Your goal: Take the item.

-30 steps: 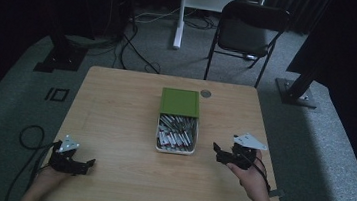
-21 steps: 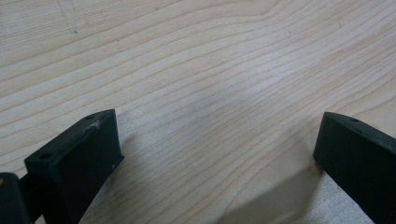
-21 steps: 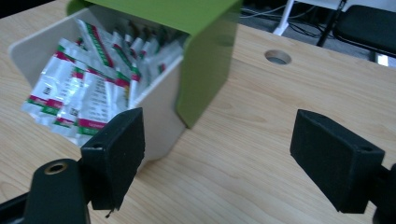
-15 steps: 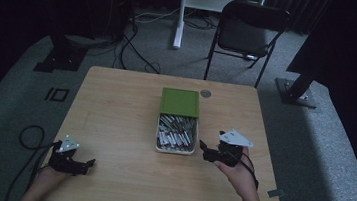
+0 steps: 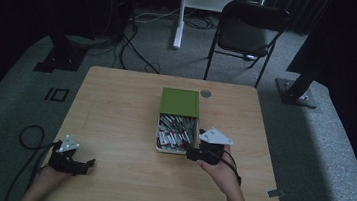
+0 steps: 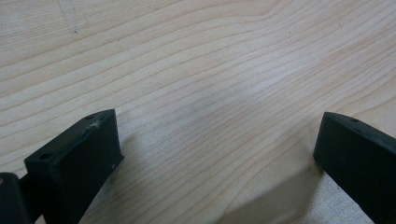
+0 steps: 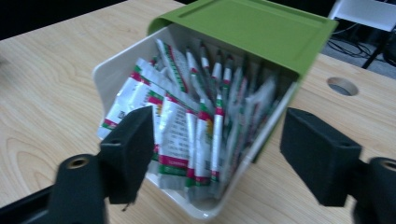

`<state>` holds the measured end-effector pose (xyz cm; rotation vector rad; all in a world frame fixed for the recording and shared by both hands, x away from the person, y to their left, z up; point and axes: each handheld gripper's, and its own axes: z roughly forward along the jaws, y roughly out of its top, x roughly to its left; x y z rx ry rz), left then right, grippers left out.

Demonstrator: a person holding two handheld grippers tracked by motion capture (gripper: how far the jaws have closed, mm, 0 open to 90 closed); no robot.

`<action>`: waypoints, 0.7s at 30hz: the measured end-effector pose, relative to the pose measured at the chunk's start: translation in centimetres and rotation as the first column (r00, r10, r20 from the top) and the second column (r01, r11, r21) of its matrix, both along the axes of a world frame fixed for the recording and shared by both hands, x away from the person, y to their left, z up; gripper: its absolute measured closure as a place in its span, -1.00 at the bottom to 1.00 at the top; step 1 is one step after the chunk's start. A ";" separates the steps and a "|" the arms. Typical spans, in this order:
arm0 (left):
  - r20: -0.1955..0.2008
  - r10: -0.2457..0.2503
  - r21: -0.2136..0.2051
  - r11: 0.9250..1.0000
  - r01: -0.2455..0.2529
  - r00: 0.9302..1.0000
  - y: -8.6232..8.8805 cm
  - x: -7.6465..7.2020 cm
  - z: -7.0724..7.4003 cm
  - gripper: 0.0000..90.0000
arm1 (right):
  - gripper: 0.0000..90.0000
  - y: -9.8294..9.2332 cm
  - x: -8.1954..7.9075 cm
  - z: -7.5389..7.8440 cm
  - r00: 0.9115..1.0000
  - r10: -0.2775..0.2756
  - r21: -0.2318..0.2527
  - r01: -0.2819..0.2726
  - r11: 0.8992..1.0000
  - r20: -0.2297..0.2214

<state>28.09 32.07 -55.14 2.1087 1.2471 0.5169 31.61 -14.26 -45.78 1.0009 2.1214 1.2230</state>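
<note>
A white box (image 5: 161,144) full of red, green and white sachets (image 5: 177,132) stands mid-table, its green lid (image 5: 180,102) slid back over the far half. My right gripper (image 5: 194,155) is at the box's near right corner. In the right gripper view the box (image 7: 112,70) and its sachets (image 7: 196,130) lie just beyond my right gripper (image 7: 224,154). Its jaws are open and have just been closing a little, and the pads press on nothing. My left gripper (image 5: 82,163) rests at the table's near left, open over bare wood (image 6: 212,154).
A round cable hole (image 5: 205,93) sits in the table behind the lid, also seen as a hole (image 7: 342,86) in the right gripper view. A black folding chair (image 5: 246,32) stands beyond the far edge. A cable (image 5: 27,137) loops off the table's left side.
The right hand has moved left across the table, from the right edge up to the box's near corner. The left hand has stayed where it was.
</note>
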 end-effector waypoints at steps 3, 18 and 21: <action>0.000 0.000 0.000 1.000 0.000 1.000 0.0 0.0 0.0 -0.97 | -0.19 0.7 0.1 -0.2 1.000 0.008 -0.005 -0.008 1.000 0.009; 0.000 0.000 0.000 1.000 0.000 1.000 0.0 0.0 0.0 -0.97 | 0.57 2.9 0.3 -1.8 0.995 0.094 -0.074 -0.096 0.993 -0.033; 0.000 0.000 0.000 1.000 0.000 1.000 0.0 0.0 0.0 -0.97 | 0.63 3.2 0.4 -2.2 0.993 0.105 -0.092 -0.109 0.990 -0.046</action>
